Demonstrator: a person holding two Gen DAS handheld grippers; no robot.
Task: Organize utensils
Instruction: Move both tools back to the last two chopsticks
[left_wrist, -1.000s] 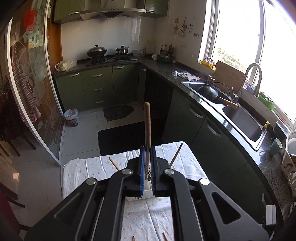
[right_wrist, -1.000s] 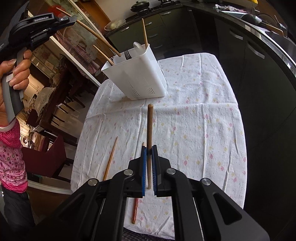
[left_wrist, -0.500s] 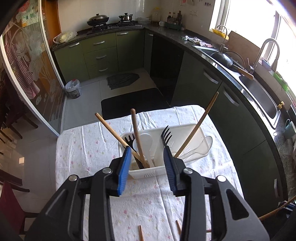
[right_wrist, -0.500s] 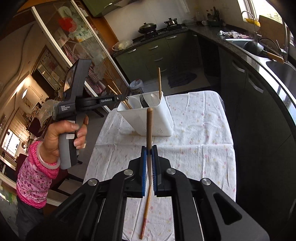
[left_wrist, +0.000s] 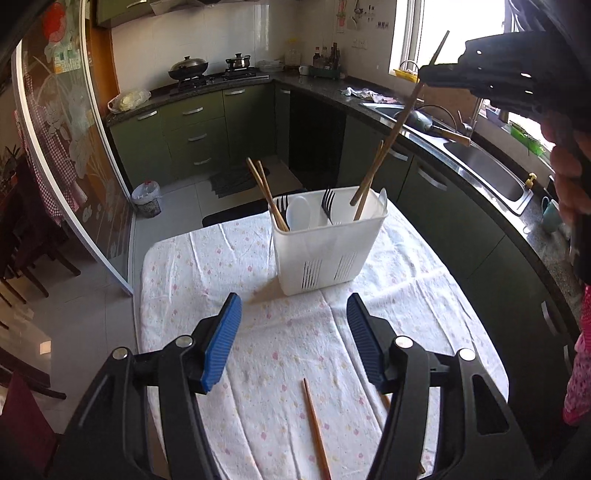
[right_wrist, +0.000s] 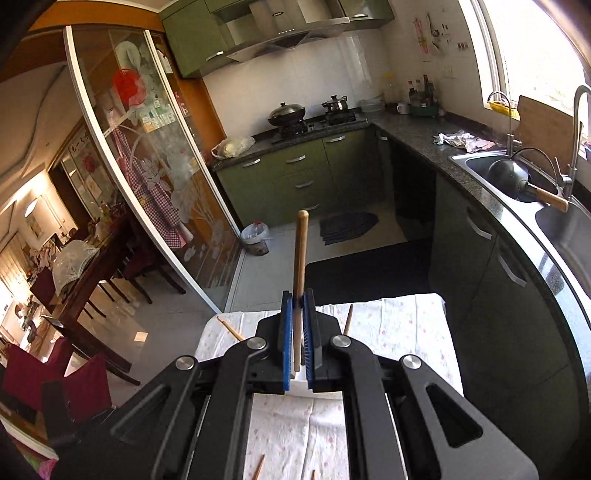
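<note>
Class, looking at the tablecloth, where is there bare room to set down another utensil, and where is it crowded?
Free: the floral tablecloth left of the white plastic utensil caddy, and the strip between the caddy and the open left gripper. Crowded: the near edge, where a loose wooden chopstick lies.

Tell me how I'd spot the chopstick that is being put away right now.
Find the white utensil holder standing on the flowered tablecloth. Several chopsticks lean inside it, but only one long chopstick rises from the right-hand compartment up to the black right gripper near the window. It reaches far higher than the others and is the only one being gripped.
</note>
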